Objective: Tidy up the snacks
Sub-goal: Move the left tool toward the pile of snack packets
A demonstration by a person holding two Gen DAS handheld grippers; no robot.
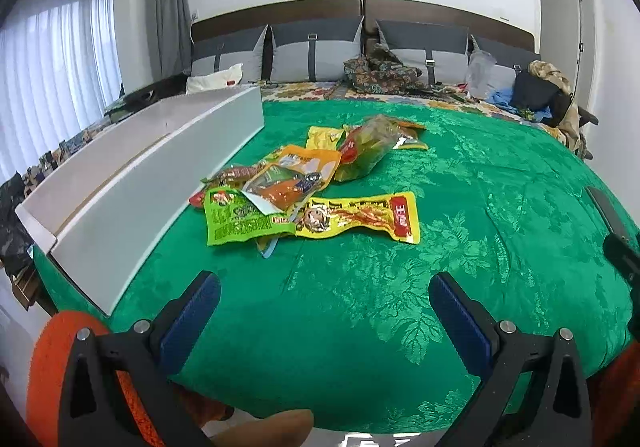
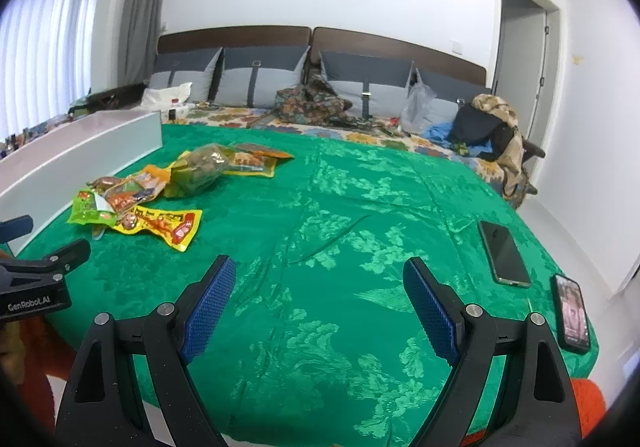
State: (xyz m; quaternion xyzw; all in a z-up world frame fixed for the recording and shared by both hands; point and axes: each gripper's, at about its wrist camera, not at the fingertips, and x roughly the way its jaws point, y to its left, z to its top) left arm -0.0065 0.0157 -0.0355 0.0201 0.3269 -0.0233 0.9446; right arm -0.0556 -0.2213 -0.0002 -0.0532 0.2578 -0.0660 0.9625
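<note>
Snack packets (image 1: pixel 308 183): I saw them lying in a loose heap on the green bedspread (image 1: pixel 460 247), just beside the long white tray (image 1: pixel 160 183).
Direction: the heap lay ahead of my left claw (image 1: pixel 324 311), slightly to the left; from my right claw (image 2: pixel 318 303) it was far to the left.
Nearest packet: the yellow packet (image 1: pixel 360 217) lay crosswise to the left claw.
Nearer hand: I judged the left.
Claws: both stood wide open and held nothing.
</note>
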